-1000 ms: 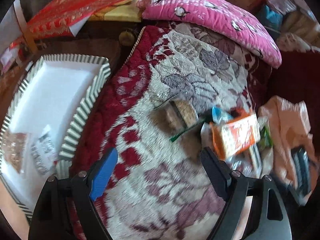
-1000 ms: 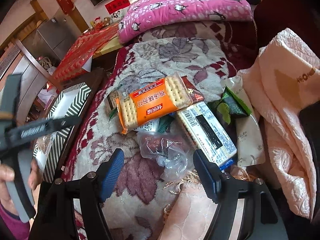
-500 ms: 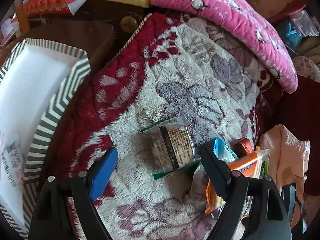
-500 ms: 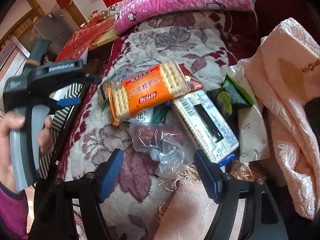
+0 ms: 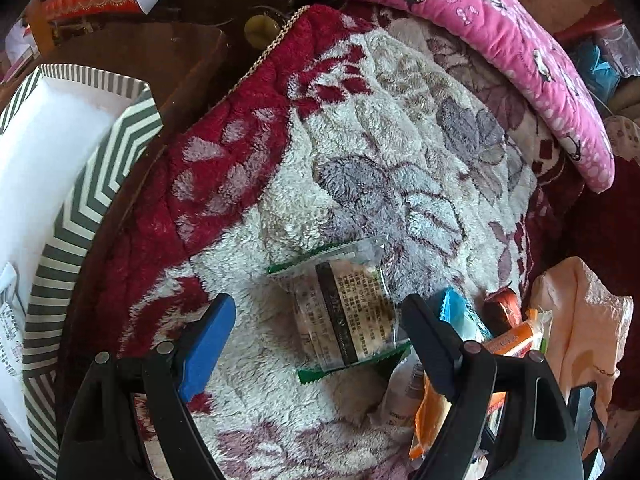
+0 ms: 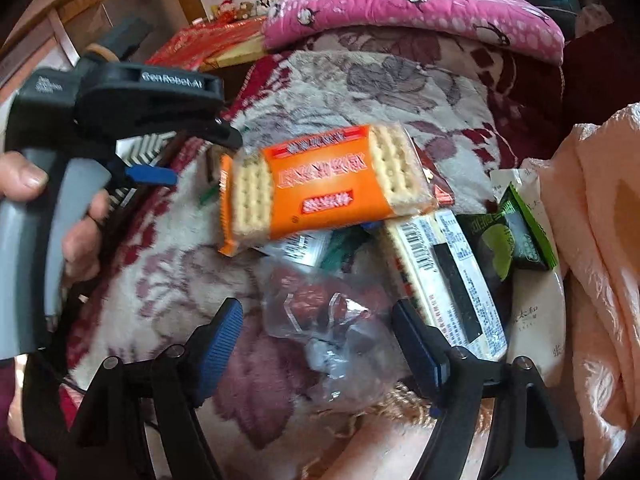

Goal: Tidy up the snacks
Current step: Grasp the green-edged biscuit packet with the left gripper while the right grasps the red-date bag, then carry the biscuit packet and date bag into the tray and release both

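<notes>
A pile of snacks lies on a floral plush blanket (image 5: 400,152). In the left wrist view, my left gripper (image 5: 316,320) is open, its jaws either side of a clear green-edged snack packet (image 5: 344,312). In the right wrist view, my right gripper (image 6: 318,328) is open over a crumpled clear bag (image 6: 328,316). An orange cracker pack (image 6: 324,184), a white barcode box (image 6: 444,280) and a green packet (image 6: 516,236) lie beyond it. The left gripper (image 6: 160,152) shows there at the left, held by a hand.
A white tray with a striped rim (image 5: 92,184) stands at the left on dark wood and holds a packet (image 5: 8,320). A pink pillow (image 5: 500,32) lies at the back. A peach cloth (image 6: 592,240) lies at the right.
My left gripper has moved forward and down towards the clear green-edged packet, which now sits between its jaws. My right gripper has moved closer to the clear bag.
</notes>
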A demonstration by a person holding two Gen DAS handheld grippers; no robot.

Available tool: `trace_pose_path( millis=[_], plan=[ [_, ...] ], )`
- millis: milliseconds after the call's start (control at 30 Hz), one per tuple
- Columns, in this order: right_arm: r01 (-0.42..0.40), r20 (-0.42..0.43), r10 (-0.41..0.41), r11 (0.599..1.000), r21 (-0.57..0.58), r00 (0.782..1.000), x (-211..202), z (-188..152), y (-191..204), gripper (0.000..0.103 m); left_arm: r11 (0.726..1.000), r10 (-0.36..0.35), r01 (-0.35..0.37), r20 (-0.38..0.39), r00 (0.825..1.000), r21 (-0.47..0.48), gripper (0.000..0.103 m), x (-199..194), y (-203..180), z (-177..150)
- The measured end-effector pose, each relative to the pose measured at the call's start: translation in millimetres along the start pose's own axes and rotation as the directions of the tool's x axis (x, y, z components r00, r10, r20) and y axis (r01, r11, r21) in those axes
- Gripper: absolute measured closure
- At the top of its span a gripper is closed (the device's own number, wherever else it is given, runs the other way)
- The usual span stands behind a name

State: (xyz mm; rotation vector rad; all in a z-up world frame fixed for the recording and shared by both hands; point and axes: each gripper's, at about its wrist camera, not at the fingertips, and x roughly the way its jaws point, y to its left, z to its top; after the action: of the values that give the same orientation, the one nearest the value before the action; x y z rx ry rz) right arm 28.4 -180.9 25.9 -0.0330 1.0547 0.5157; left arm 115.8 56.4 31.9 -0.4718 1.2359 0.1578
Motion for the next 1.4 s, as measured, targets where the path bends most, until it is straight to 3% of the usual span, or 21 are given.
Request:
trace_pose_path(
  millis=[167, 233, 300, 367, 433, 500, 600, 733, 1067, 1400],
  plan=[
    [-0.032, 0.003, 0.032, 0.999, 0.028, 0.999, 2.8, 0.4, -5.8, 0.024, 1.000, 0.015, -0.016, -0.017, 1.000, -0.013, 0.019, 10.7, -1.2, 0.5],
    [-0.029, -0.008, 0.029, 0.999, 0.042, 1.000, 6.7, -1.0, -8.0, 0.037, 1.000, 0.024, -0.025, -0.014, 1.000, -0.007, 0.019, 12.7, -2.8, 0.5],
    [-0.045, 0.001, 0.045, 0.997, 0.069, 0.999, 6.5, -2.3, -12.5, 0.042, 1.000, 0.024, -0.024, -0.007, 1.000, 0.000, 0.019, 13.0, -3.8, 1.2],
    [-0.059, 0.002, 0.059, 0.995, 0.083, 0.998, 5.0, -2.7, -14.6, 0.049, 1.000, 0.017, -0.017, 0.004, 1.000, 0.001, 0.024, 13.0, -3.0, 1.2],
    [-0.057, 0.000, 0.057, 0.995, 0.079, 0.998, 4.7, -3.3, -12.7, 0.053, 0.999, 0.040, -0.040, 0.015, 0.999, 0.021, 0.043, 12.3, -2.4, -1.1],
    [-0.053, 0.000, 0.053, 0.996, 0.075, 0.999, 3.1, -4.5, -10.1, 0.055, 0.997, 0.060, -0.062, 0.029, 0.998, 0.051, 0.054, 10.3, -0.8, -3.6],
    [-0.051, 0.005, 0.051, 0.995, 0.090, 0.999, -1.7, -6.4, -9.6, 0.057, 0.999, 0.020, -0.021, 0.028, 0.999, 0.049, 0.055, 3.8, 11.0, -8.1],
    [-0.062, 0.017, 0.060, 0.993, 0.098, 0.998, -14.3, -10.8, -6.2, 0.058, 0.998, 0.019, -0.022, 0.036, 0.999, 0.067, 0.055, -10.2, 22.9, -19.4],
    [-0.077, 0.028, 0.075, 0.994, 0.076, 0.997, -33.5, -12.6, 10.9, 0.058, 0.968, 0.091, -0.115, 0.118, 0.989, 0.222, 0.055, -55.5, 32.0, -68.7],
    [-0.083, 0.049, 0.083, 0.996, 0.015, 0.995, -45.3, 1.9, 42.5, 0.058, 0.947, 0.105, -0.156, 0.190, 0.976, 0.279, 0.055, -85.8, 38.4, -91.8]
  ],
)
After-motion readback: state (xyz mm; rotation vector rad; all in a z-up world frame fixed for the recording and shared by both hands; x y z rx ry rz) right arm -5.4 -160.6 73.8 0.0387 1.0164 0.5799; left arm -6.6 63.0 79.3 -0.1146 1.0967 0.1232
